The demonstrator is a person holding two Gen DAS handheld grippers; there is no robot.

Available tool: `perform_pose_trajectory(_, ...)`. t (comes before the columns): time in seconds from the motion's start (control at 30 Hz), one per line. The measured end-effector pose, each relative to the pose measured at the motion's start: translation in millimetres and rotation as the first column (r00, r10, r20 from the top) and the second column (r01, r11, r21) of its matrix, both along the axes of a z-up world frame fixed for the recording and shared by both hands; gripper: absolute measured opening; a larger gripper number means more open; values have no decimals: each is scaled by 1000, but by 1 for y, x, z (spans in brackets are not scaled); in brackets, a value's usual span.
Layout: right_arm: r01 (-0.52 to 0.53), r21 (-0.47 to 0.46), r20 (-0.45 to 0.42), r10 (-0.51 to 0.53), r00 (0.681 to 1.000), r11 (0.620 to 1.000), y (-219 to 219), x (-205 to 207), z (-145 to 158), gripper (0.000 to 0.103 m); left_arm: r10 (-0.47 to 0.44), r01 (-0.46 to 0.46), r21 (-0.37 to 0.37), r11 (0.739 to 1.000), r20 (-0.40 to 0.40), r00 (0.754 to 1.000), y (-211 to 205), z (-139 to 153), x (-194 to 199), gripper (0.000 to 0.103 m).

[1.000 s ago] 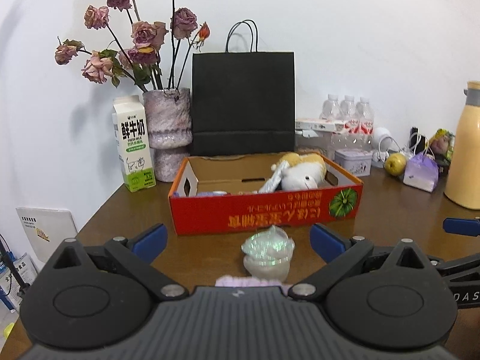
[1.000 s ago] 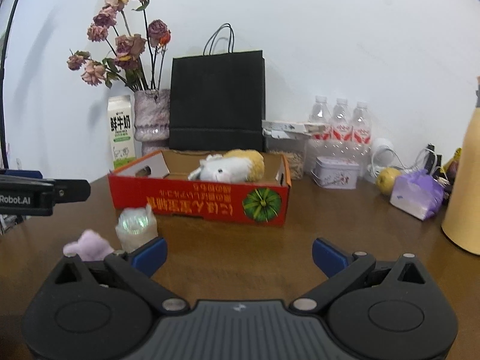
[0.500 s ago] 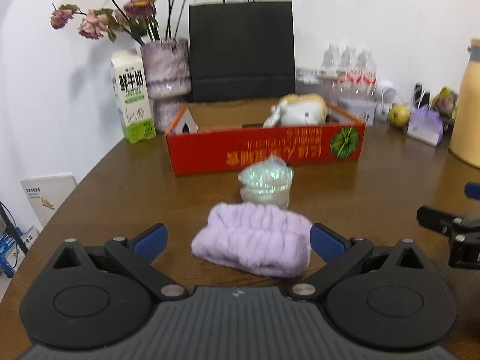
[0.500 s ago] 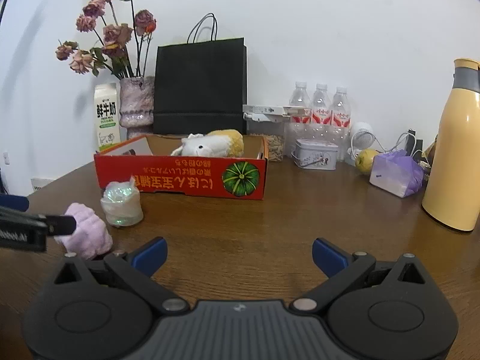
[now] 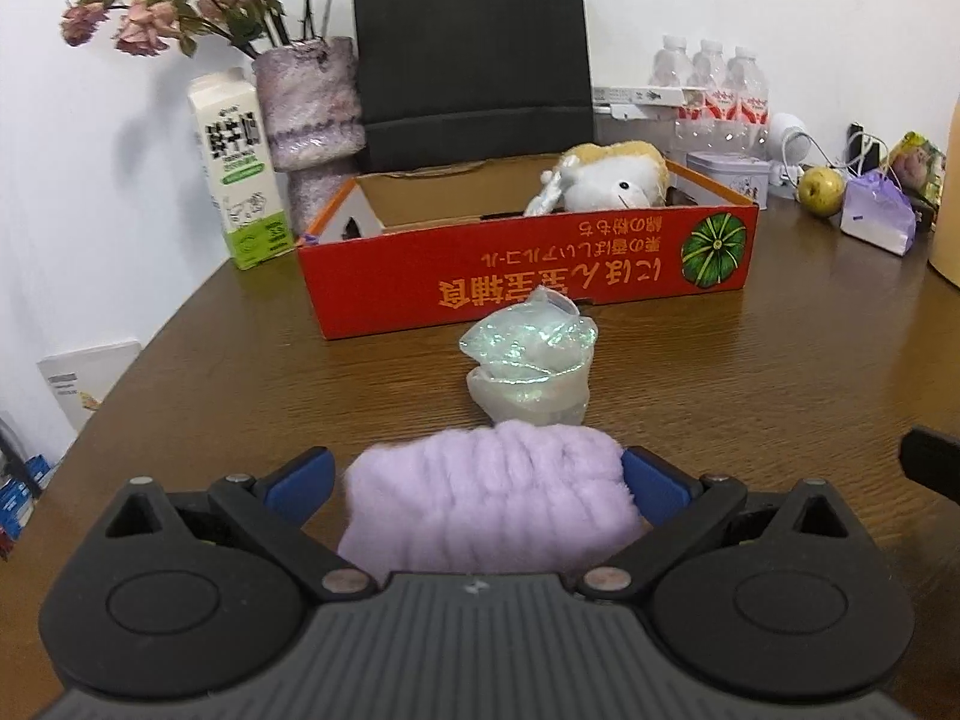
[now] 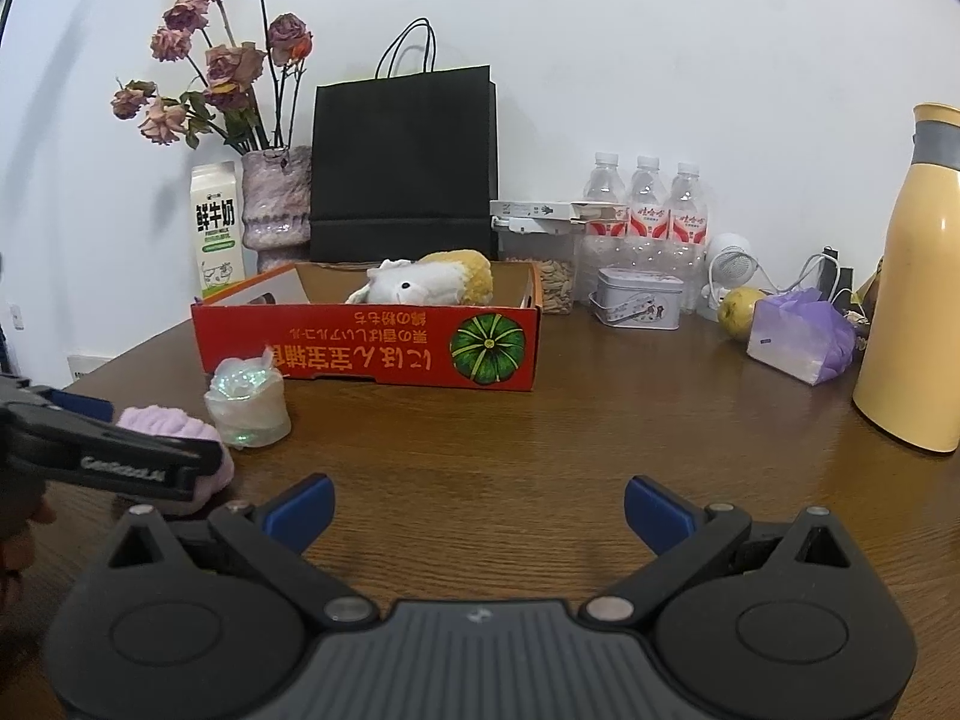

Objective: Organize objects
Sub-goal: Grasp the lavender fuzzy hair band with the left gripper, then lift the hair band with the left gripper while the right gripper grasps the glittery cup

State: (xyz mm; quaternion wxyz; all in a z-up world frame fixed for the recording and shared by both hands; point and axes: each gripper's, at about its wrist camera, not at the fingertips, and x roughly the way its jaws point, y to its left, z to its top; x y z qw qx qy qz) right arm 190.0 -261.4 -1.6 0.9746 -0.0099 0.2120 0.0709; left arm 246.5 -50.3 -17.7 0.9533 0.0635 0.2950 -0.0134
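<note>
A fluffy lilac cloth (image 5: 489, 495) lies on the wooden table between the blue fingertips of my left gripper (image 5: 477, 483), which is open around it; it also shows in the right wrist view (image 6: 174, 427). An iridescent wrapped cup (image 5: 531, 360) stands just beyond it, and it also shows in the right wrist view (image 6: 247, 401). A red cardboard box (image 5: 528, 282) holds a white and yellow plush toy (image 5: 606, 183). My right gripper (image 6: 477, 507) is open and empty above bare table.
Behind the box stand a milk carton (image 5: 240, 180), a vase of dried roses (image 5: 309, 120), a black paper bag (image 5: 474, 60) and water bottles (image 6: 648, 204). A tin (image 6: 639, 298), an apple (image 6: 738, 312), a purple packet (image 6: 801, 336) and a yellow flask (image 6: 918, 282) stand right.
My left gripper has moved forward and down, so the lilac cloth now sits between its open fingers. My right gripper has shifted slightly and stays open.
</note>
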Motion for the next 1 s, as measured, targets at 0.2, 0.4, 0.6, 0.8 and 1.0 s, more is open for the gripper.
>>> perform_pose_trajectory(0.2, -4, 5, -3, 4, 1000, 1000, 0, 0, 0, 103, -31, 29, -79, 996, -26, 999, 8, -8, 8, 74)
perform_pose_trajectory(0.4, 0, 1, -12, 0, 1000, 1000, 0, 2, -2, 103, -72, 73, -44, 996, 27, 997, 3, -2, -9, 31)
perform_pose_trajectory(0.6, 3, 7, -22, -3, 1000, 1000, -1, 4, -4, 103, -91, 95, -30, 995, 118, 989, 4, 11, -30, 30)
perform_pose_trajectory(0.8, -3, 13, -12, 3, 1000, 1000, 0, 4, -3, 103, -50, 60, -41, 997, 200, 979, 19, 23, -40, 30)
perform_pose_trajectory(1.0, -30, -14, 4, 30, 1000, 999, 10, 3, -2, 103, 21, -11, -43, 999, 234, 972, 46, 29, -38, 30)
